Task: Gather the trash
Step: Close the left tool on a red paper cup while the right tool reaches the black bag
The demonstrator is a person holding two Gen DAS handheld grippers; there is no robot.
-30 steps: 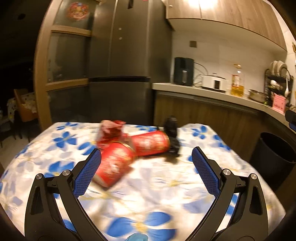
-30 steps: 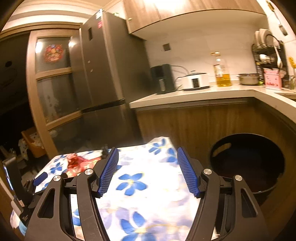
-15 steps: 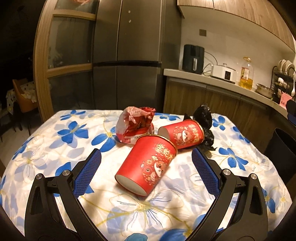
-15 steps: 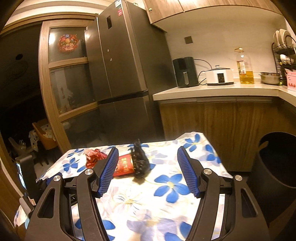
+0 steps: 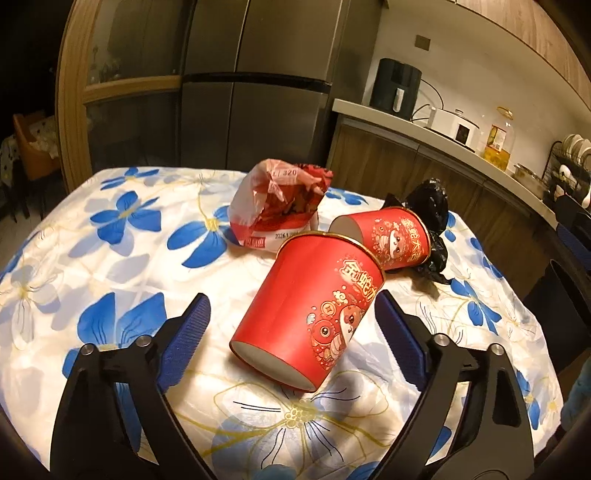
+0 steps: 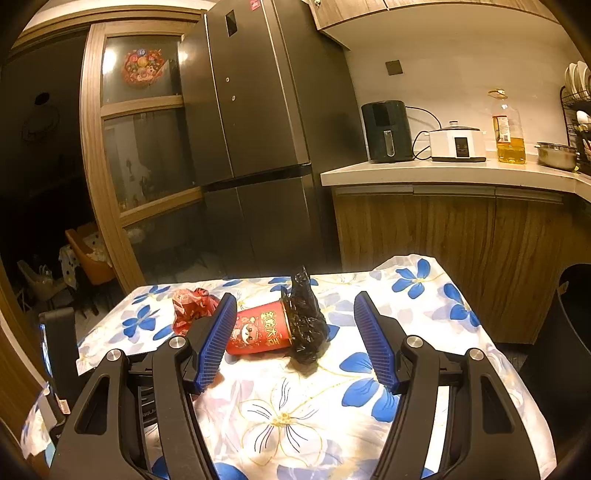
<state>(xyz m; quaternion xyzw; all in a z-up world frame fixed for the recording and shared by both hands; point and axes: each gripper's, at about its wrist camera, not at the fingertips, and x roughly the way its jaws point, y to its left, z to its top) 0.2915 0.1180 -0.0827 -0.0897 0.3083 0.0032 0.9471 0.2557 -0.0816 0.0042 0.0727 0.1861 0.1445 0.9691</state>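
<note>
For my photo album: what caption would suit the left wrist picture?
Left gripper, jaws closing, frames a tipped red paper cup on a floral tablecloth.

1. This is a home kitchen at night, warmly lit.
2. A tall dark refrigerator stands at the far side, left of a wood-fronted counter.
3. On the counter sit a black air fryer, a white cooker, a bottle of cooking oil and a metal bowl; a dish rack is at far right.
4. Wooden cabinets hang above.
5. Near, a table wears a blue-flowered cloth.
6. A dark bin stands right of it.
</note>
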